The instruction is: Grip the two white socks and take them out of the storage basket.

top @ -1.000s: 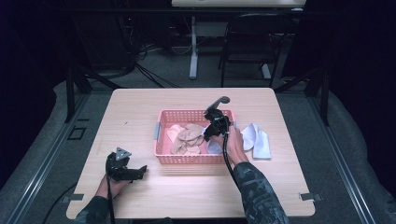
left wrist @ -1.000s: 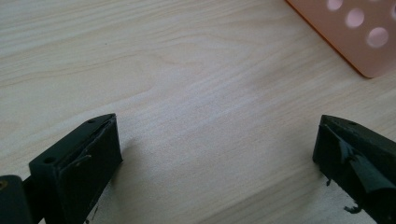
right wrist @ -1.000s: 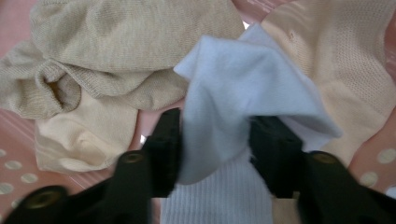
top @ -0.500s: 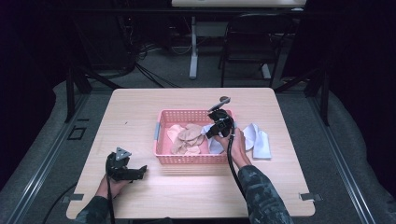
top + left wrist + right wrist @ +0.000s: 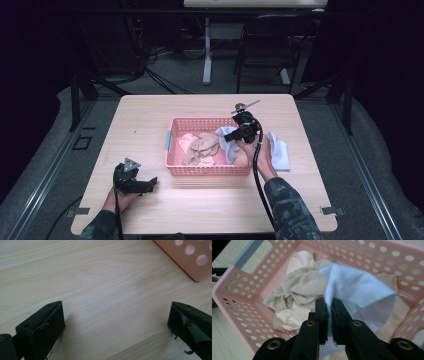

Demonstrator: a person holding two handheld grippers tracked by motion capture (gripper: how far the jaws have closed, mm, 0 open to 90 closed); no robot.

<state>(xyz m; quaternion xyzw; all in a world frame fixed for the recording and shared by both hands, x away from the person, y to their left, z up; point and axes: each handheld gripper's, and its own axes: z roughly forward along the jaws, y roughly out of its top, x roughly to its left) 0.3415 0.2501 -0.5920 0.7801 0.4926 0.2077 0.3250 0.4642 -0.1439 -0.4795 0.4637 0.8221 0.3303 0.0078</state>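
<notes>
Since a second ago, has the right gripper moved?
Yes. The right gripper, shut on the pale blue cloth, shifted toward the pink basket's right rim.

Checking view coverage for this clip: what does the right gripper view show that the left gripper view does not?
The right gripper view shows the right tool shut on a light blue cloth, above beige cloths lying inside the pink basket. The left gripper view shows the left tool with jaws wide open and nothing between them, over bare wooden table. Both show the basket's perforated pink wall and some tabletop.
</notes>
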